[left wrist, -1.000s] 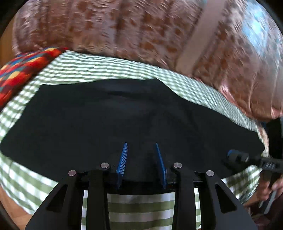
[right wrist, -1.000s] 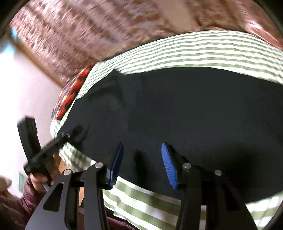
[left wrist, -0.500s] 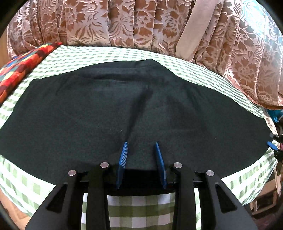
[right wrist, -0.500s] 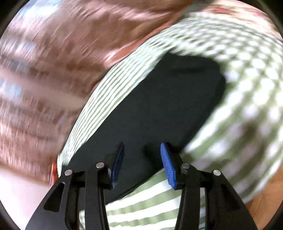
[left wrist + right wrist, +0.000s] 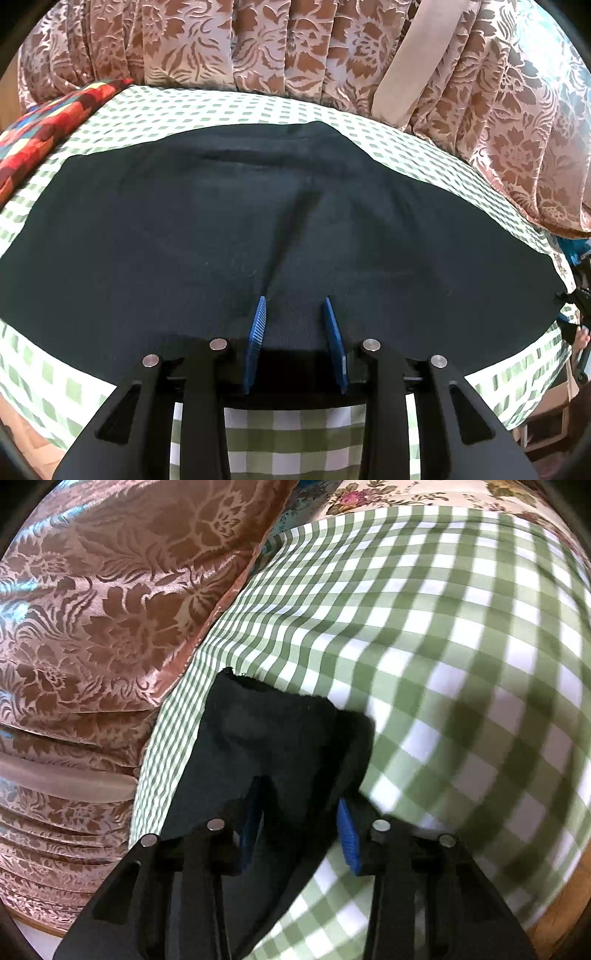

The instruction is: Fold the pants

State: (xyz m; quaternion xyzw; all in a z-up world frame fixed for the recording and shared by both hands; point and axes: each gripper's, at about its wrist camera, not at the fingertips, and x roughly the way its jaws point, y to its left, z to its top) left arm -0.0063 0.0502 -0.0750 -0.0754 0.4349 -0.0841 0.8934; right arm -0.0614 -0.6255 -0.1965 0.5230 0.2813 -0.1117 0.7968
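Black pants (image 5: 258,221) lie spread flat across a green-and-white checked cloth (image 5: 221,114). My left gripper (image 5: 294,302) is open, its blue pads resting over the near edge of the pants, with nothing held. In the right wrist view the end of the pants (image 5: 273,731) lies on the checked cloth (image 5: 461,646). My right gripper (image 5: 299,794) is open with its fingers straddling that end; the fabric covers most of the left pad.
A brown floral curtain (image 5: 295,48) hangs behind the surface and shows in the right wrist view (image 5: 92,609) too. A red patterned cushion (image 5: 44,125) sits at the far left. The cloth's front edge drops off below my left gripper.
My right gripper swung from the middle of the pants to their right end and moved down onto it. My left gripper stayed over the near edge.
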